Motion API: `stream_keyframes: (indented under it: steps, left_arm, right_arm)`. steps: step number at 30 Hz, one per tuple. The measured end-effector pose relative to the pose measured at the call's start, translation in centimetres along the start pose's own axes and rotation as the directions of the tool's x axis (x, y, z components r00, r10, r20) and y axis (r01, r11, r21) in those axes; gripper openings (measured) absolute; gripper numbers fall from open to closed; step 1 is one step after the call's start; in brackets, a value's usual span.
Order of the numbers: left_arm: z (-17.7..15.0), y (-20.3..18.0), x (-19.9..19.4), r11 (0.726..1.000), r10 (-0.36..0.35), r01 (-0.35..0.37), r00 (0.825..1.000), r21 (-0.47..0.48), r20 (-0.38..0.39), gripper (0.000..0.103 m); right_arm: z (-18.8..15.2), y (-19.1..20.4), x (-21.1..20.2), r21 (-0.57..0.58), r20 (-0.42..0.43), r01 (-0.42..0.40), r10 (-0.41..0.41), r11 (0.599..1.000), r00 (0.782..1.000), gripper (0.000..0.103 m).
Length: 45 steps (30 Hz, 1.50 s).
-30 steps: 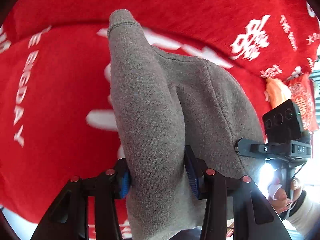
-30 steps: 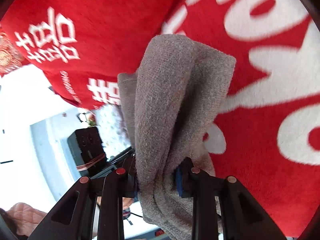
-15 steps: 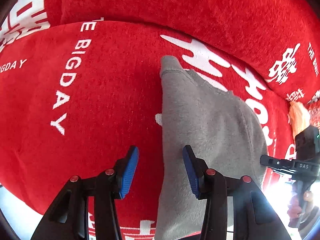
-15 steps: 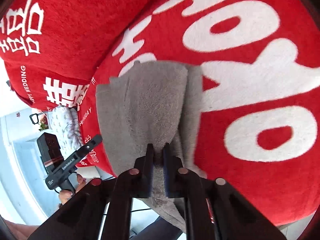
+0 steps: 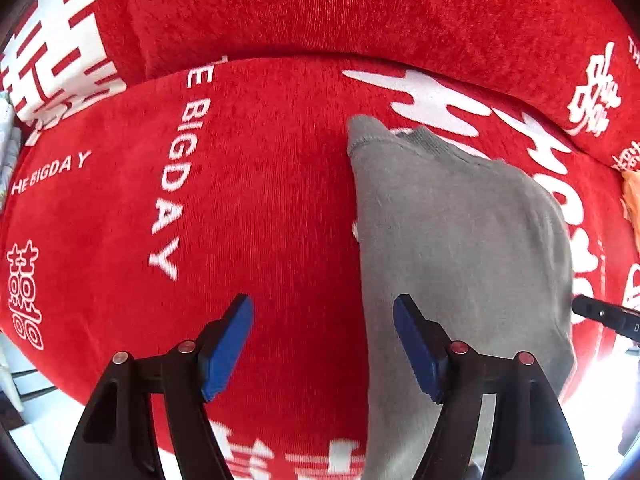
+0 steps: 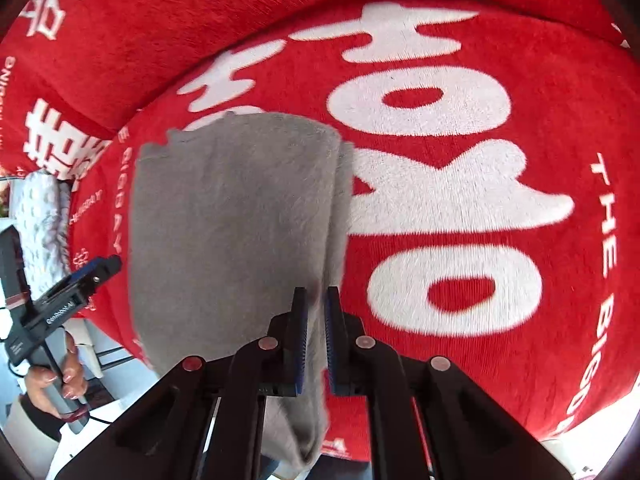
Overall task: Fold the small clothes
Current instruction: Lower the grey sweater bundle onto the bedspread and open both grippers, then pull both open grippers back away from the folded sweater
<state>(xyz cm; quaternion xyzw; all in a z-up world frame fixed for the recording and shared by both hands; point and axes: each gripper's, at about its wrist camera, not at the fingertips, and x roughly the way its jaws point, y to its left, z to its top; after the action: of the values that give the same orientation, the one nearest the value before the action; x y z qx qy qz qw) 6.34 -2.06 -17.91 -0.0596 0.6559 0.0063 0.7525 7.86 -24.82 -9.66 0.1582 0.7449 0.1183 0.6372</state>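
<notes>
Across the red blanket (image 5: pixel 260 200) lies the grey knit garment (image 5: pixel 460 240), soft, light and floppy; best pinched at a hemmed edge. Half a second ago the left gripper (image 5: pixel 322 344) gaped less widely; the right gripper (image 6: pixel 316 336) seemingly stays nipped on the near-right fold.

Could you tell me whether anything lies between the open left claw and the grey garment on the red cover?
Nothing visible does. The left claw is open over the red cover, and the grey garment lies flat just beside its right finger, with only bare cover between.
</notes>
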Motion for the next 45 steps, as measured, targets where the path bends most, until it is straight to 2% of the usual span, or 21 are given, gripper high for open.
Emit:
stream_keyframes:
  steps: [2,4,7,10,11,12,16,30,45]
  left_arm:
    - [-1.0,-0.1,-0.5,1.0,-0.022,0.022,1.0,0.007,-0.021,0.074]
    - [-1.9,-0.7,-0.3,1.0,-0.008,0.009,0.999,0.029,-0.043,0.074]
    - [-3.2,-1.2,1.2,1.0,0.012,-0.011,0.995,0.017,-0.099,0.074]
    - [-3.4,-0.7,1.4,1.0,-0.008,0.005,0.994,-0.029,-0.112,0.074]
    - [-3.3,-0.6,1.3,0.999,-0.01,0.006,0.993,-0.033,-0.121,0.074]
    - [-3.3,-0.6,1.2,0.999,-0.007,0.003,0.992,-0.032,-0.124,0.074]
    - [-3.6,-0.6,0.4,1.0,0.025,-0.024,0.99,0.003,-0.136,0.074]
    - [-5.3,-2.0,-3.8,1.0,-0.019,0.022,0.989,0.021,-0.146,0.074]
    - [-6.4,-2.9,-6.0,0.999,-0.007,0.015,0.987,0.05,-0.159,0.074]
  right_arm:
    - [-1.0,0.7,-1.3,-0.002,0.012,-0.053,0.053,0.999,0.999,0.009]
    - [-1.9,1.5,-1.6,-0.031,0.006,-0.065,0.065,0.997,0.998,0.009]
    - [-2.7,2.9,0.4,-0.066,-0.046,-0.024,0.021,0.998,0.999,0.009]
    - [-3.2,2.2,2.3,-0.065,-0.087,0.039,-0.044,0.997,0.995,0.005]
    - [-3.3,1.7,2.2,-0.045,-0.087,0.03,-0.034,0.999,0.996,0.005]
    - [-3.4,1.2,1.7,-0.024,-0.087,0.023,-0.025,0.999,0.996,0.005]
    - [-3.4,0.8,0.7,0.006,-0.094,0.074,-0.073,0.997,0.993,0.008]
    - [-4.8,3.3,-2.7,0.046,-0.101,0.091,-0.086,0.995,0.991,0.01]
    - [-6.3,4.4,-4.2,0.09,-0.098,0.117,-0.109,0.989,0.989,0.01]
